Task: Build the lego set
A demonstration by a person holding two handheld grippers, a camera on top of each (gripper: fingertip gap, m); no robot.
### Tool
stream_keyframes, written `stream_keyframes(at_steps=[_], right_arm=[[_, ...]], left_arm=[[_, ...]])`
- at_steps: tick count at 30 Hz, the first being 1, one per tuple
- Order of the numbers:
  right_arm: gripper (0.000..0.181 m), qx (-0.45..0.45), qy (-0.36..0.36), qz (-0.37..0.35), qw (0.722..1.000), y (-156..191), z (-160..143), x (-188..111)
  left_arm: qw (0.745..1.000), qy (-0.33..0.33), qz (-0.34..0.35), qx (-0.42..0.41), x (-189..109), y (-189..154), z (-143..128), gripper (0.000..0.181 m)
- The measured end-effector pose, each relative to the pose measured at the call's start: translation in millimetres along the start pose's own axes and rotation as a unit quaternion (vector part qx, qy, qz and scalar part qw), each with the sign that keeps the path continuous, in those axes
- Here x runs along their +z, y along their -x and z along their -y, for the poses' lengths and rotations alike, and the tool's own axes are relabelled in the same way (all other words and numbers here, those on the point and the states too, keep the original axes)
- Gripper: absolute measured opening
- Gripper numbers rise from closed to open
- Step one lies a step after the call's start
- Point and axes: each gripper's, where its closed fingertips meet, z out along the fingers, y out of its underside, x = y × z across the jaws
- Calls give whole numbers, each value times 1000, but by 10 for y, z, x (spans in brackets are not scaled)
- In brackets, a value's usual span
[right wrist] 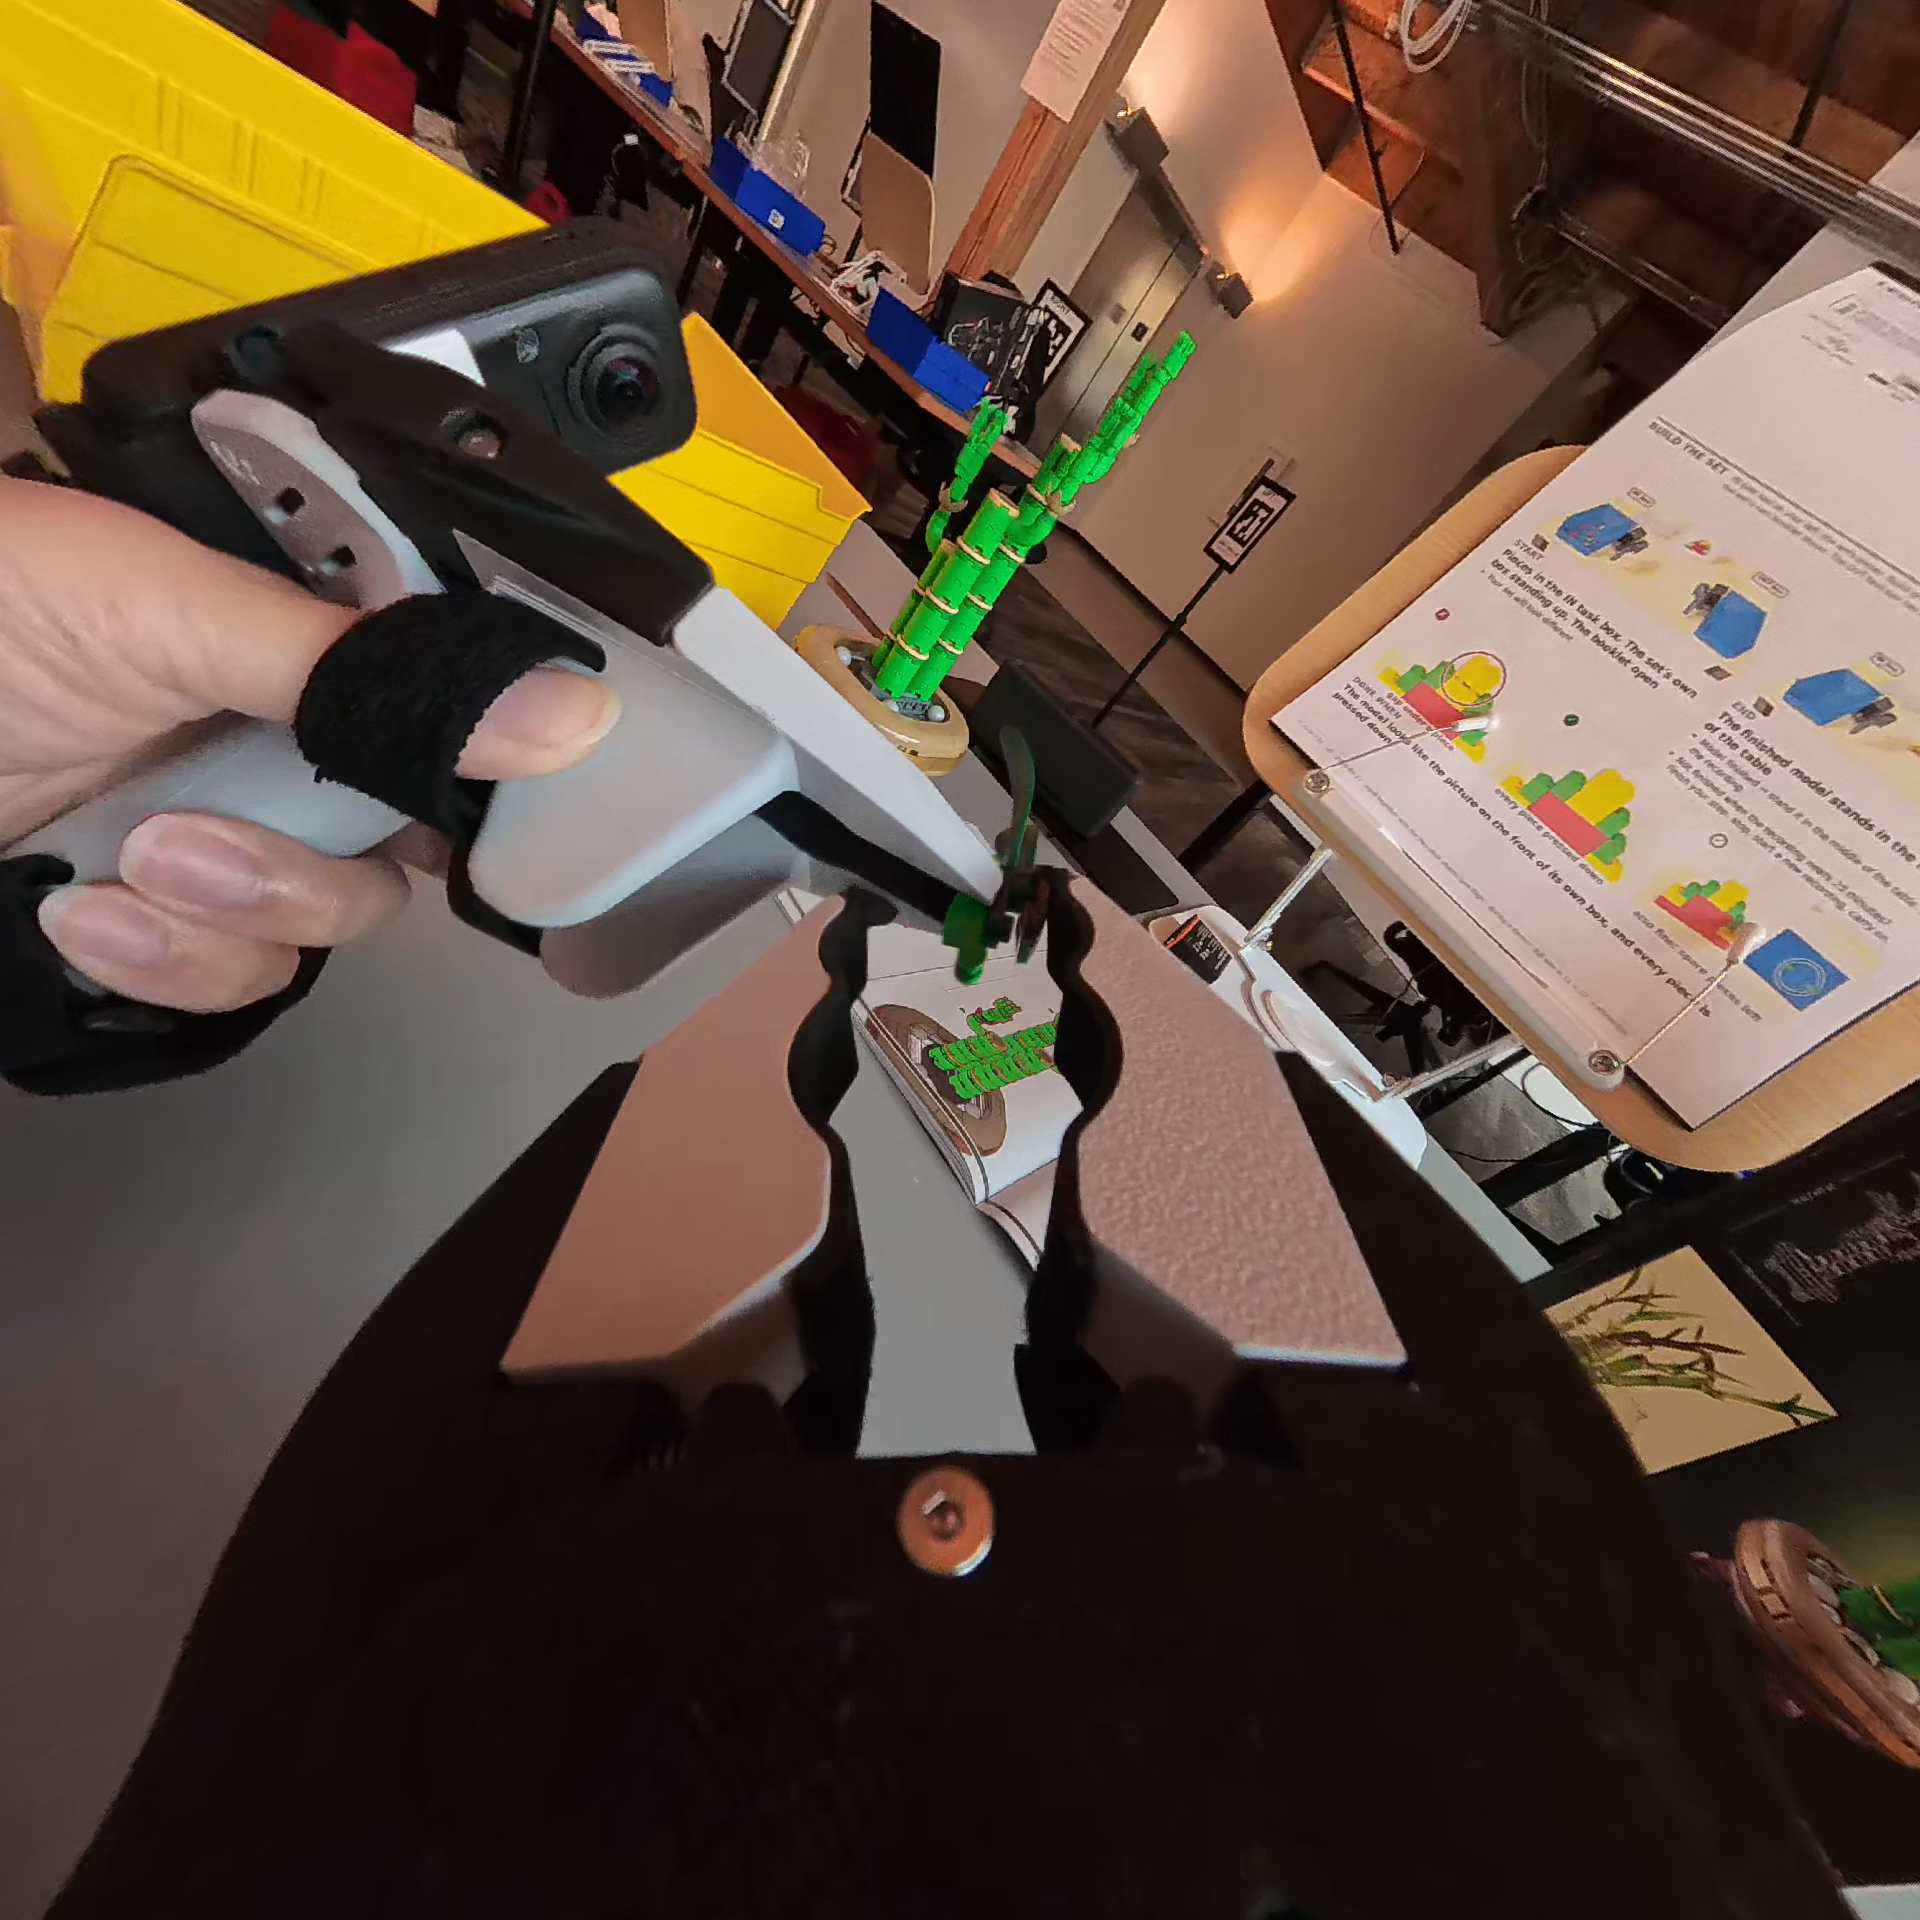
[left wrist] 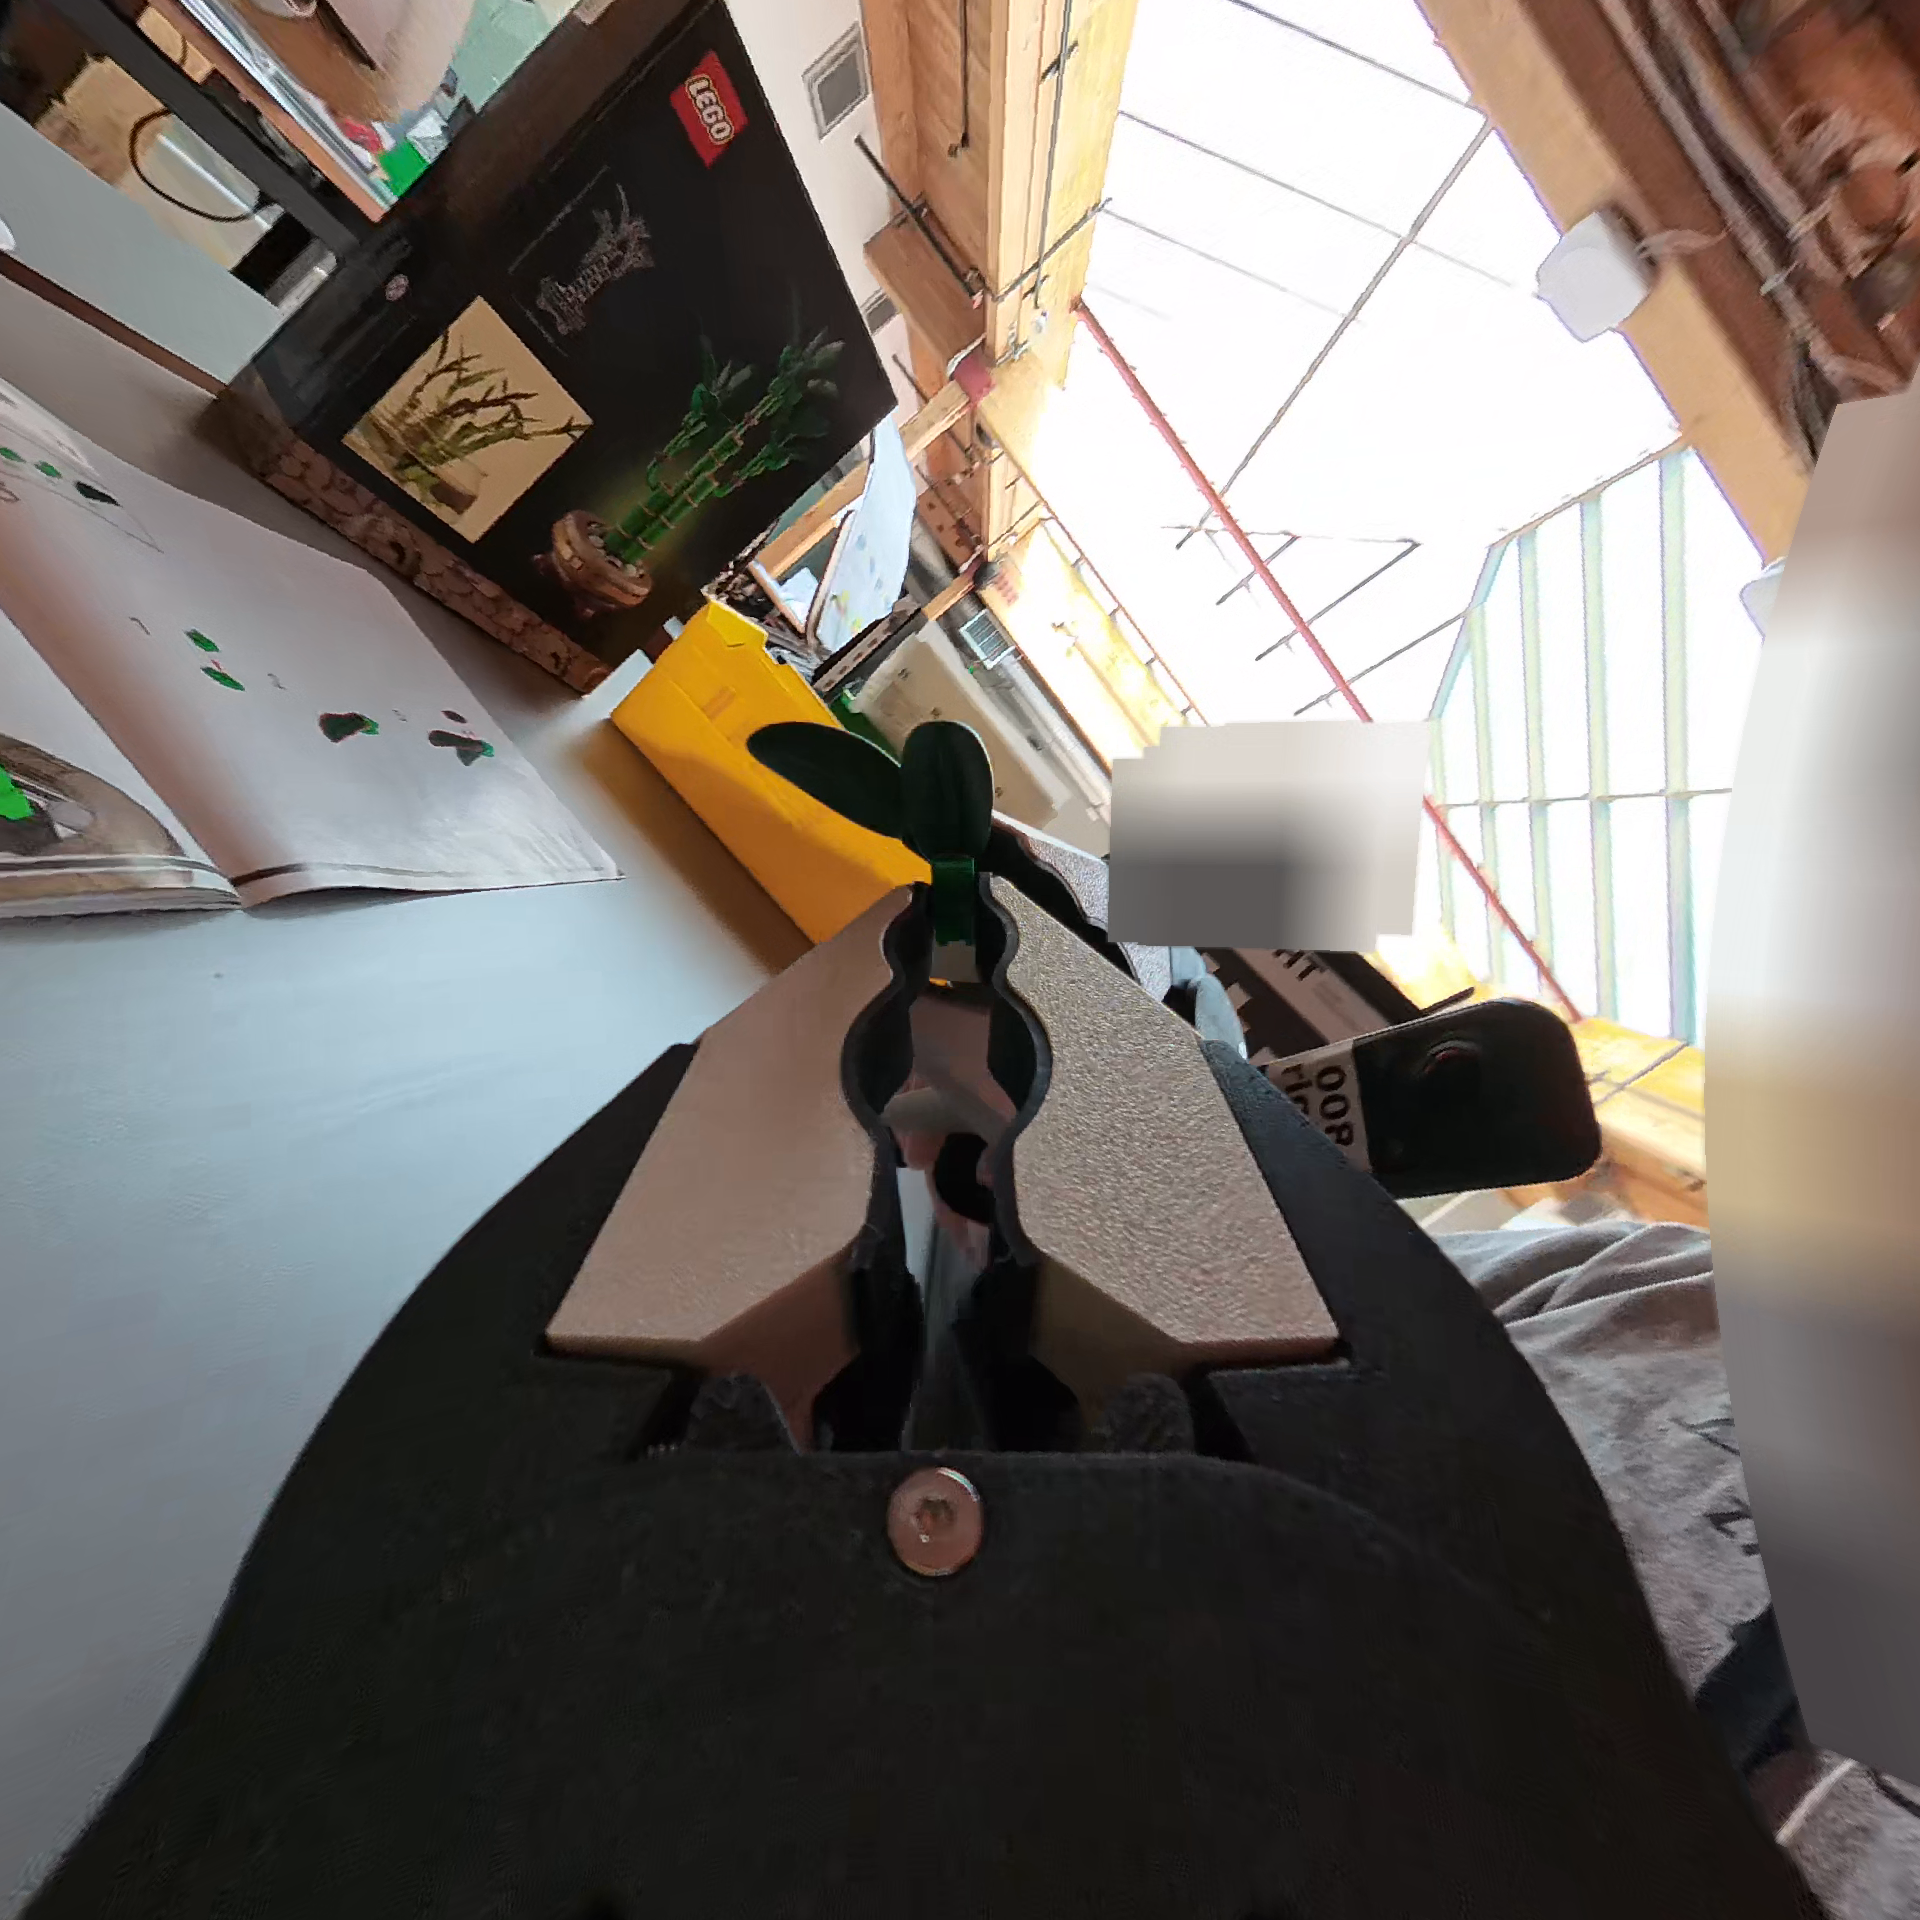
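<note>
My left gripper [left wrist: 951, 902] is shut on a small bright green stem piece [left wrist: 953, 896] with two dark green leaves [left wrist: 940, 784] sticking out past the fingertips. In the right wrist view a hand holds that left gripper [right wrist: 971, 896], which comes in from the left, and the leaf piece [right wrist: 977, 925] sits between my right fingertips. My right gripper [right wrist: 951, 912] is open around it, with its right fingertip [right wrist: 1065, 914] close to or touching the leaves. The part-built green bamboo model [right wrist: 977, 582] stands on its tan round base [right wrist: 914, 732] behind.
The open booklet [left wrist: 260, 727] lies on the grey table [left wrist: 260, 1143], also showing below my right fingers [right wrist: 966, 1070]. The black set box [left wrist: 582, 364] stands behind it. Yellow bins [right wrist: 208, 208], a black block [right wrist: 1049, 748] and an instruction sheet on a wooden board [right wrist: 1662, 748] surround the model. Less than 4 cm separates the two grippers' tips. The part-built green bamboo model [right wrist: 977, 582] lies around 25 centimeters away from my right fingertips.
</note>
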Motion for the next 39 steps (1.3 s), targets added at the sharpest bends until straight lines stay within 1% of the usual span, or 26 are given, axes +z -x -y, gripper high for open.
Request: stream_keyframes(at_steps=[3, 6, 10, 17, 21, 25, 27, 30, 39], right_arm=[[36, -7, 3, -10, 1000, 16, -2, 22], [37, -5, 5, -21, 1000, 20, -8, 34], [40, 9, 1, -21, 1000, 38, 12, 44], [42, -9, -9, -20, 1000, 12, 75, 37], [39, -8, -9, -14, 1000, -1, 79, 16], [30, -4, -13, -13, 1000, -36, 80, -11], [29, -5, -16, -17, 1000, -68, 86, -24], [20, -16, -20, -24, 999, -104, 97, -54], [19, -57, -17, -34, 998, -79, 111, -48]], left_arm=[[1000, -8, -13, -27, -19, 4, 13, 6], [1000, -9, -10, -28, -21, 15, 18, 6], [999, -16, -25, -45, -33, -3, 33, 6], [997, -28, -50, -60, -25, -51, 68, 6], [995, -35, -66, -72, -34, -69, 80, 5], [994, -38, -70, -74, -51, -73, 97, 5], [994, -39, -72, -77, -49, -72, 99, 5], [992, -46, -78, -87, -64, -67, 118, 5], [990, -51, -88, -102, -60, -66, 123, 6]])
